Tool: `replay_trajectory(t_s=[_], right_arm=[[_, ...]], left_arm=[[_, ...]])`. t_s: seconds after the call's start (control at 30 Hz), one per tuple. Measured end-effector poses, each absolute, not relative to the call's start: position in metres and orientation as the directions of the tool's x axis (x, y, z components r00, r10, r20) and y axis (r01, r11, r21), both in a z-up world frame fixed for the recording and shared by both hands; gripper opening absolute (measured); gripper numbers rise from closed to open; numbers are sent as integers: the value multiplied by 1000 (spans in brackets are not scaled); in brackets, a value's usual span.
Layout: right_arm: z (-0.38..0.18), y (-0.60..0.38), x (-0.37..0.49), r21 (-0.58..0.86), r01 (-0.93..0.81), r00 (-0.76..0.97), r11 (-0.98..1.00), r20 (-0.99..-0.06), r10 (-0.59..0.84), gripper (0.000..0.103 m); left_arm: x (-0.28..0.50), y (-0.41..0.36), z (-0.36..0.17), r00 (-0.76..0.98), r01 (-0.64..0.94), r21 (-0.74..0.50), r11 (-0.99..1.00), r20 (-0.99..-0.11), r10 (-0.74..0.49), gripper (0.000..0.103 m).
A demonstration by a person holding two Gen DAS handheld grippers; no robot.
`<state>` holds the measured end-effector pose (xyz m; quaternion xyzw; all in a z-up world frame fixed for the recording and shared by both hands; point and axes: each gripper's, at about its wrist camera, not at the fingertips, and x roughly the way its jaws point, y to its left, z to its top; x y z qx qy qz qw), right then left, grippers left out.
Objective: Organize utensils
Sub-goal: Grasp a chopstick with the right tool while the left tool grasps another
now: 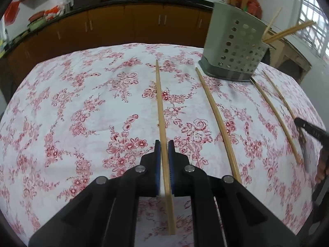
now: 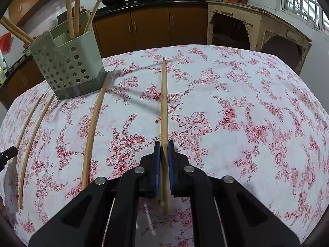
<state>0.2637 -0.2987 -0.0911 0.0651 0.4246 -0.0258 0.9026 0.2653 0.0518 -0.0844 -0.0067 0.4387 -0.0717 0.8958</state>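
Several wooden chopsticks lie side by side on a floral tablecloth [image 1: 82, 107]. My left gripper [image 1: 164, 146] is shut on the leftmost chopstick [image 1: 161, 111] near its thick end. My right gripper [image 2: 164, 146] is shut on the rightmost chopstick [image 2: 163, 103], also near its thick end. Two other chopsticks [image 1: 218, 119] [image 1: 275, 115] lie between them. A grey-green perforated utensil holder [image 1: 234, 45] stands at the far side and holds several chopsticks; it also shows in the right wrist view [image 2: 67, 65]. The right gripper shows at the edge of the left wrist view [image 1: 308, 131].
The table's far edge faces brown kitchen cabinets [image 1: 127, 24] with woks on the counter. A worn wooden side table [image 2: 257, 26] stands at the far right near a window. A chopstick [image 2: 92, 127] lies just left of my right gripper.
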Motion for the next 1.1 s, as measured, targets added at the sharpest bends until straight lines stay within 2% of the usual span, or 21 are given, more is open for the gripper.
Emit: replay_trajectory(t_s=[0.83,1.0,1.1], right_arm=[[-91,-298,261,85,100,637,991,-771,2,9],[-90,-298,256,87,99,637,991,-771,4,9],[-90,-298,254,87,98,637,991,-771,5,9]], left_arm=[[265,49,-85,607,124,-42,991,-787,-110,11],[256,45,-85,608,138,-18,990,-788,-99,19],[251,46,-85,609,132,-12,991,-788,-91,19]])
